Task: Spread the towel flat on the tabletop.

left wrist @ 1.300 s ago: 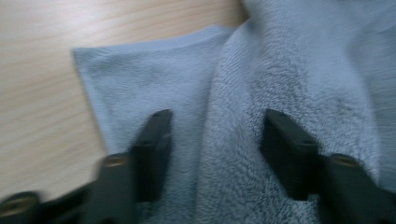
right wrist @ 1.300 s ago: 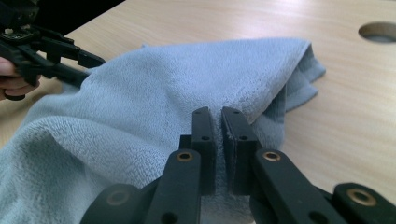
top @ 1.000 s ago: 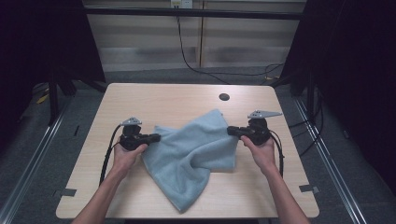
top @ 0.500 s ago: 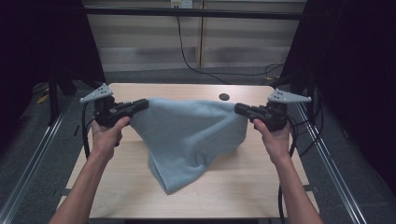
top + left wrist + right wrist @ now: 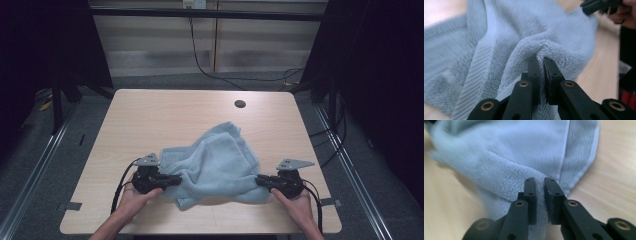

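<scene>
**One towel, two grippers, both pinching cloth near the table's front edge**

Count: one light blue towel (image 5: 215, 165), two grippers, two hands, one table (image 5: 150, 115). One small dark round hole (image 5: 240, 104) sits in the tabletop towards the far edge. No containers on the table.

Towel: it lies crumpled on the near half of the table, bunched in folds, with one lobe reaching towards the hole but well short of it. Its near edge sags between the two grippers, close to the front edge of the table.

Left gripper (image 5: 172, 179): held low at the towel's left corner. In the left gripper view its jaws stand nearly closed, with a fold of terry cloth (image 5: 541, 53) pinched between them.

Right gripper (image 5: 261, 181): held low at the towel's right corner. In the right gripper view its jaws have a narrow gap with the cloth (image 5: 539, 181) sitting in it; they have just been opening slightly, and the towel is between the pads, touching them.

The grippers face each other across the towel, well apart. Each carries a grey three-cornered plate on top, and a black cable trails from each towards the person.
</scene>
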Demonstrator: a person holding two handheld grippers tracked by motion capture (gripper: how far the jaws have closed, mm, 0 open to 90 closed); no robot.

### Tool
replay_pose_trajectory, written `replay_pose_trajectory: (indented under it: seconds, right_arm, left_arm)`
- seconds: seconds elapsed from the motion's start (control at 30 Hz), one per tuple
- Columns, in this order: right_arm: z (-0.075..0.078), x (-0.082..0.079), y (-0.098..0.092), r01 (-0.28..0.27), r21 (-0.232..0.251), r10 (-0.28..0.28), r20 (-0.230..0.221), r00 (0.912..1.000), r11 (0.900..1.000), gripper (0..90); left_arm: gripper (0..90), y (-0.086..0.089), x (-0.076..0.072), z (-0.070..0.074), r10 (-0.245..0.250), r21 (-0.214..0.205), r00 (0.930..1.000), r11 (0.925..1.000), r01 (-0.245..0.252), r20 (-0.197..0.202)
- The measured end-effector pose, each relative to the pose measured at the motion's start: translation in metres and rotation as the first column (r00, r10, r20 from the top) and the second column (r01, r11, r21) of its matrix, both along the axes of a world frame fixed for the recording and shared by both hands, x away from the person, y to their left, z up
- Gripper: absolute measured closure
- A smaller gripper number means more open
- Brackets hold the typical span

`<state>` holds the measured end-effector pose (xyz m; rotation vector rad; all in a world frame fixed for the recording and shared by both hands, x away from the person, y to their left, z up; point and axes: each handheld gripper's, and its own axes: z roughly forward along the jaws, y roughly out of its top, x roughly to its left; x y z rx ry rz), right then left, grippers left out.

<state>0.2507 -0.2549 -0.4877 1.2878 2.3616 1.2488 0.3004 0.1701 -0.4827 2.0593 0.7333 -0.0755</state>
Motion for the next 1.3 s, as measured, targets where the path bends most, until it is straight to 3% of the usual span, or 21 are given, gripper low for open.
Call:
replay_pose_trajectory:
  seconds: [0.07,0.1,0.23,0.3,0.37,0.4,0.5,0.57,0.6,0.7,0.73,0.77,0.83,0.9,0.93,0.97,1.0,1.07,1.13,1.23,1.3]
  right_arm:
    - [-0.007,0.005,0.005,-0.010,-0.010,0.010,-0.023,0.9997,0.9999,79.2]
    - [-0.007,0.005,0.005,-0.010,-0.010,0.010,-0.023,0.9997,0.9999,79.2]
    - [-0.013,0.016,0.022,-0.032,-0.024,0.031,-0.040,0.9987,0.9992,75.2]
    - [-0.013,0.012,0.033,-0.074,-0.019,0.073,-0.066,0.9951,0.9971,74.5]
    - [-0.011,0.004,0.041,-0.110,-0.038,0.107,-0.064,0.9922,0.9933,74.5]
    - [-0.011,-0.001,0.043,-0.116,-0.017,0.114,-0.087,0.9897,0.9931,73.5]
    - [-0.005,-0.011,0.044,-0.150,-0.009,0.148,-0.108,0.9831,0.9886,66.7]
    - [0.003,-0.013,0.039,-0.133,0.032,0.135,-0.091,0.9866,0.9907,63.9]
    - [0.009,-0.012,0.036,-0.126,0.045,0.129,-0.063,0.9896,0.9910,63.0]
    - [0.021,-0.001,0.031,-0.092,0.035,0.093,-0.016,0.9955,0.9951,61.1]
    - [0.023,0.006,0.031,-0.088,0.033,0.088,-0.003,0.9961,0.9956,60.8]
    - [0.024,0.015,0.032,-0.088,0.034,0.088,0.006,0.9961,0.9955,60.9]
    - [0.023,0.034,0.037,-0.079,0.014,0.079,0.018,0.9967,0.9967,61.4]
    - [0.018,0.052,0.045,-0.078,0.021,0.077,0.010,0.9970,0.9968,62.2]
    - [0.014,0.061,0.051,-0.085,0.011,0.085,0.007,0.9964,0.9963,62.8]
    - [0.010,0.066,0.055,-0.087,0.007,0.087,0.003,0.9962,0.9962,63.3]
    - [0.010,0.066,0.055,-0.087,0.007,0.087,0.003,0.9962,0.9962,63.3]
    - [-0.004,0.073,0.068,-0.106,-0.029,0.105,-0.029,0.9940,0.9939,63.6]
    - [-0.011,0.067,0.072,-0.118,-0.054,0.115,-0.049,0.9922,0.9916,63.5]
    - [-0.013,0.057,0.070,-0.124,-0.050,0.122,-0.043,0.9916,0.9910,63.7]
    - [-0.012,0.037,0.065,-0.151,-0.066,0.148,-0.048,0.9878,0.9863,64.9]
  left_arm:
    - [84.4,-0.005,0.007,-0.008,0.009,0.053,0.9998,0.9986,-0.009,0.017]
    - [84.4,-0.005,0.007,-0.008,0.009,0.053,0.9998,0.9986,-0.009,0.017]
    - [83.9,0.003,0.027,-0.011,0.097,0.077,0.9943,0.9919,-0.101,0.043]
    - [83.5,0.009,0.032,-0.012,0.132,0.077,0.9905,0.9879,-0.135,0.040]
    - [82.8,0.011,0.031,-0.011,0.121,0.071,0.9921,0.9898,-0.123,0.032]
    - [82.6,0.016,0.027,-0.011,0.065,0.061,0.9979,0.9960,-0.065,0.008]
    - [79.6,0.027,0.015,-0.008,0.048,0.056,0.9987,0.9974,-0.046,-0.020]
    - [74.7,0.030,0.009,-0.005,0.037,0.053,0.9991,0.9980,-0.035,-0.020]
    - [73.4,0.037,-0.003,0.001,0.001,0.033,1.0000,0.9994,-0.001,0.006]
    - [68.7,0.046,-0.011,0.009,-0.011,-0.029,0.9996,0.9995,0.012,0.026]
    - [67.6,0.046,-0.011,0.009,-0.011,-0.029,0.9996,0.9995,0.012,0.026]
    - [67.3,0.047,-0.005,0.014,0.000,-0.085,0.9999,0.9964,0.001,0.015]
    - [66.4,0.045,0.002,0.020,0.022,-0.135,0.9995,0.9906,-0.019,0.025]
    - [65.4,0.043,0.006,0.023,0.035,-0.153,0.9991,0.9877,-0.031,0.025]
    - [65.8,0.040,0.012,0.025,0.106,-0.149,0.9921,0.9842,-0.096,0.066]
    - [67.1,0.038,0.016,0.023,0.132,-0.126,0.9890,0.9845,-0.123,0.067]
    - [68.0,0.038,0.016,0.023,0.132,-0.126,0.9890,0.9845,-0.123,0.067]
    - [68.2,0.030,0.022,0.006,0.112,-0.031,0.9925,0.9933,-0.111,0.048]
    - [66.8,0.027,0.019,-0.004,0.082,0.037,0.9955,0.9958,-0.084,0.048]
    - [63.3,0.026,0.014,-0.009,0.061,0.054,0.9974,0.9965,-0.063,0.038]
    - [60.5,0.029,0.007,-0.009,0.048,0.069,0.9981,0.9964,-0.050,0.039]
